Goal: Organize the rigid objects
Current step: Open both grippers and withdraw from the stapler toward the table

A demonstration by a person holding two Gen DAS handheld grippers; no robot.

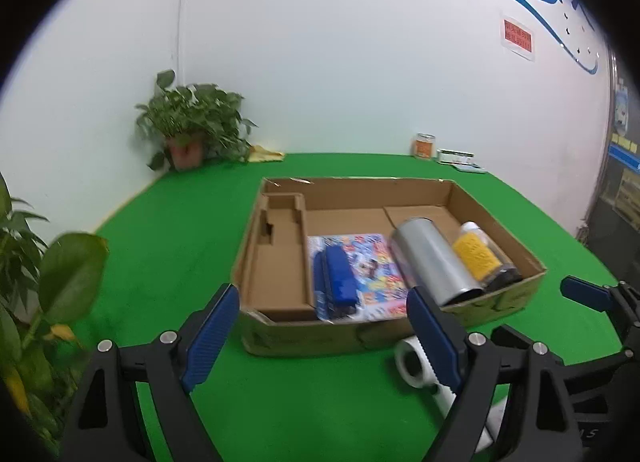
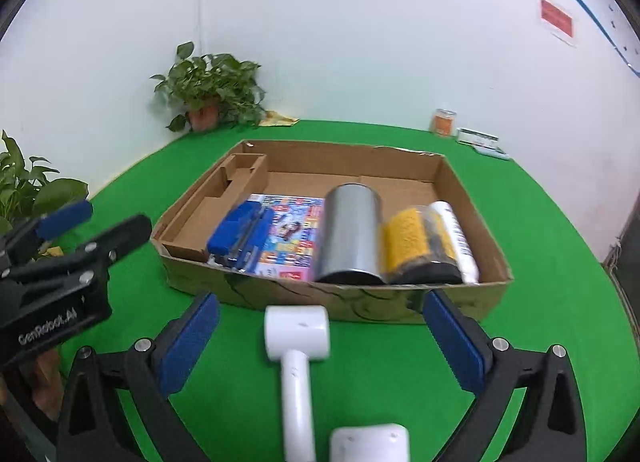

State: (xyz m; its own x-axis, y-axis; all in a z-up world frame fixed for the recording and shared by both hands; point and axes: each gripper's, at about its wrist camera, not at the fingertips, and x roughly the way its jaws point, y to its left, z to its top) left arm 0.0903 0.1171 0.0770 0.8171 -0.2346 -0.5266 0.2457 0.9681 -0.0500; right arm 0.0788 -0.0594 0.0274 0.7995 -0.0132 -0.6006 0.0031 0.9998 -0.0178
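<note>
The right gripper (image 2: 320, 336) is hovering with fingers spread wide over a white mallet (image 2: 297, 332) lying on the green table (image 2: 540, 302), just before the near wall of the cardboard box (image 2: 280, 298) (touching nothing). The left gripper (image 1: 324, 336) is also gaping, empty, near the box's near-left corner.

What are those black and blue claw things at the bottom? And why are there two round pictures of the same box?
They are tongs, one in each of a person's hands, each carrying a round-eyed camera. One picture looks along the left tongs, the other along the right tongs. Both are open and hold nothing. On the green table sits a cardboard box holding a silver can, a blue stapler, a colourful booklet and a yellow jar. A white T-shaped pipe piece lies outside the box, between the right tongs' fingers.
</note>
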